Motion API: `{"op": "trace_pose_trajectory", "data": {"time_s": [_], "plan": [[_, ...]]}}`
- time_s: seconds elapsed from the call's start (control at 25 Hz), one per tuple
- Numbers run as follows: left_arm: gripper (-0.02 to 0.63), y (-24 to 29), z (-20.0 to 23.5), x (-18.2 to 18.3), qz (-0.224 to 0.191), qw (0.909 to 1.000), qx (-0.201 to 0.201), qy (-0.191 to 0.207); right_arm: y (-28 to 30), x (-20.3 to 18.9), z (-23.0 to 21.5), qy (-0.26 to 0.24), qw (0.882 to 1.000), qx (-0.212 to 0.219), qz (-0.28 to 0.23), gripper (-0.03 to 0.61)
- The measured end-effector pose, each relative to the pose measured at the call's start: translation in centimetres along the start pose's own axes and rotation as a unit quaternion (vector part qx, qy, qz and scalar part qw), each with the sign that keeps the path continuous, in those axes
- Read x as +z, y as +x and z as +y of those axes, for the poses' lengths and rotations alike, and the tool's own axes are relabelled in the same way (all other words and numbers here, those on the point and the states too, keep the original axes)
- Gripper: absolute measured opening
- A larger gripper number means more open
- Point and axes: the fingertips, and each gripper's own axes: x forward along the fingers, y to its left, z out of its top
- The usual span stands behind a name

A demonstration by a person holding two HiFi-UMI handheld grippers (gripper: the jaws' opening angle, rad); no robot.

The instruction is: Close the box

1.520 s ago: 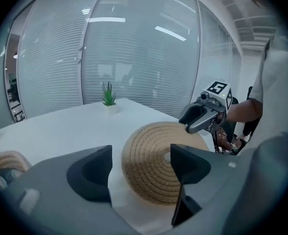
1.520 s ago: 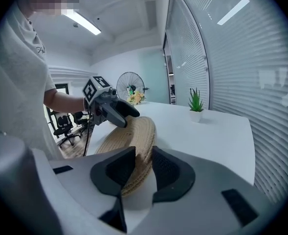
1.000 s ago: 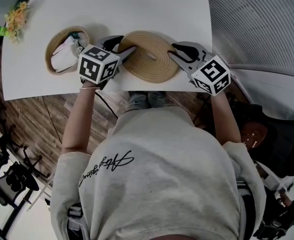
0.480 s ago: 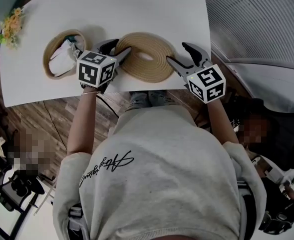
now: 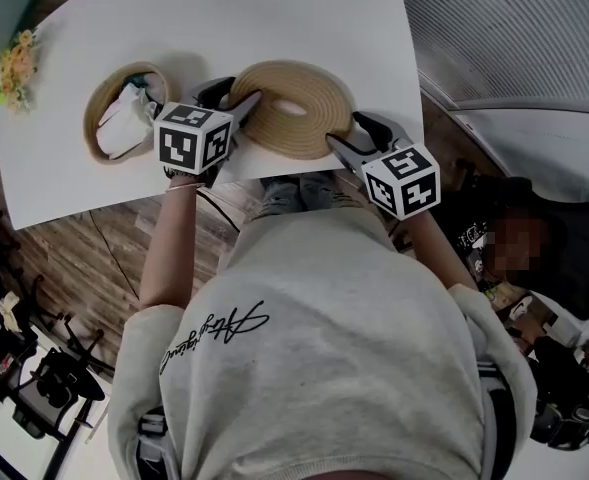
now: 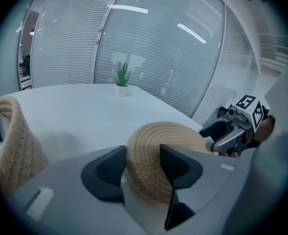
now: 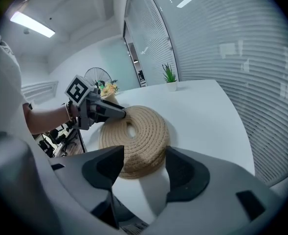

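Left fingers (image 6: 180, 165) pinch the rim of the lid (image 5: 294, 108) on the tabletop (image 5: 174, 18), right fingers (image 7: 185, 173), just opened, stand empty near it: seemingly the grasping step, with carrying it left onto the open box (image 5: 90, 118) next.

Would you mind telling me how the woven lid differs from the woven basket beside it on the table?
The woven lid is a shallow coiled disc with a central hole; the woven basket is an open, walled bowl. The left gripper clamps the lid's edge; the basket stands free and holds something white. Both are round, tan coiled rope.
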Motion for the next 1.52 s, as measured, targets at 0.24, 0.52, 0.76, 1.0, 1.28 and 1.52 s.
{"op": "trace_pose_trajectory", "data": {"time_s": [0.24, 0.52, 0.76, 1.0, 1.28, 1.52], "plan": [[0.221, -0.2, -0.2, -0.1, -0.009, 1.0000, -0.001, 0.000, 0.8, -0.3, -0.3, 0.042, 0.998, -0.045, -0.014, 0.245], [0.210, -1.0, -0.4, -0.2, -0.027, 0.9995, 0.015, -0.003, 1.0, 0.0, -0.8, 0.079, 0.995, -0.060, -0.018, 0.215], [0.206, -2.7, -0.9, 0.9, -0.037, 0.9986, 0.035, 0.016, 0.6, 1.2, -0.8, 0.055, 0.996, -0.064, -0.021, 0.192], [0.196, -3.8, -0.8, 0.8, -0.040, 0.9977, 0.055, -0.001, 0.4, 2.5, -1.0, 0.016, 0.998, -0.062, -0.025, 0.158], [0.179, -5.8, -1.1, 1.4, -0.062, 0.9936, 0.094, -0.014, -0.4, 5.3, -1.3, -0.034, 0.997, -0.051, -0.038, 0.114], [0.178, -8.2, -1.0, 1.8, -0.086, 0.9858, 0.140, -0.036, -0.5, 8.0, -0.5, -0.081, 0.995, -0.018, -0.050, 0.107]]}}
